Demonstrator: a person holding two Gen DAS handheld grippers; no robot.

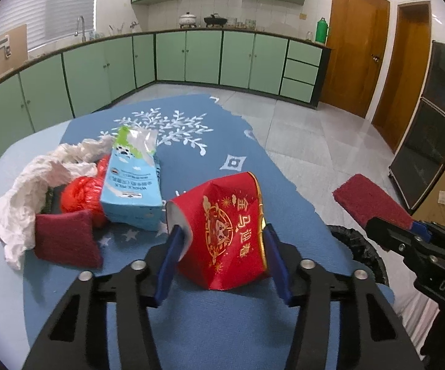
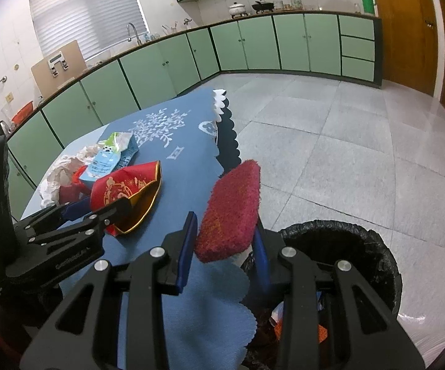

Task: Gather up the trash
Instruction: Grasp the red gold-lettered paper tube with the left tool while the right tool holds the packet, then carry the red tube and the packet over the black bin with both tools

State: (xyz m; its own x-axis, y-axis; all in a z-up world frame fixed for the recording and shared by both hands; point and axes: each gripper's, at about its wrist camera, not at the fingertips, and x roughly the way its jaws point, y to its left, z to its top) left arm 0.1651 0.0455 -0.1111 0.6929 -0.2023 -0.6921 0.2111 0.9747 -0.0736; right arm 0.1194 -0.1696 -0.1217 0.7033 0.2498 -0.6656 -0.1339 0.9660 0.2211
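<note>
My left gripper [image 1: 221, 243] is shut on a crumpled red paper cup [image 1: 225, 231] with gold print, on the blue tablecloth [image 1: 191, 141]. My right gripper [image 2: 225, 243] is shut on a dark red scouring pad [image 2: 231, 212] and holds it over the table's edge beside a black-lined trash bin [image 2: 361, 246]. Left of the cup lie a blue milk carton [image 1: 133, 182], a red plastic bag [image 1: 80, 194], white crumpled paper [image 1: 22, 197] and a second dark red pad [image 1: 65, 237]. The right gripper with its pad shows in the left wrist view [image 1: 373, 203].
The bin holds some trash [image 2: 284, 317] and stands on the grey tiled floor [image 2: 345, 141] right of the table. Green kitchen cabinets [image 1: 204, 55] line the far walls. A wooden door [image 1: 355, 46] and a dark glass cabinet [image 1: 432, 123] stand at the right.
</note>
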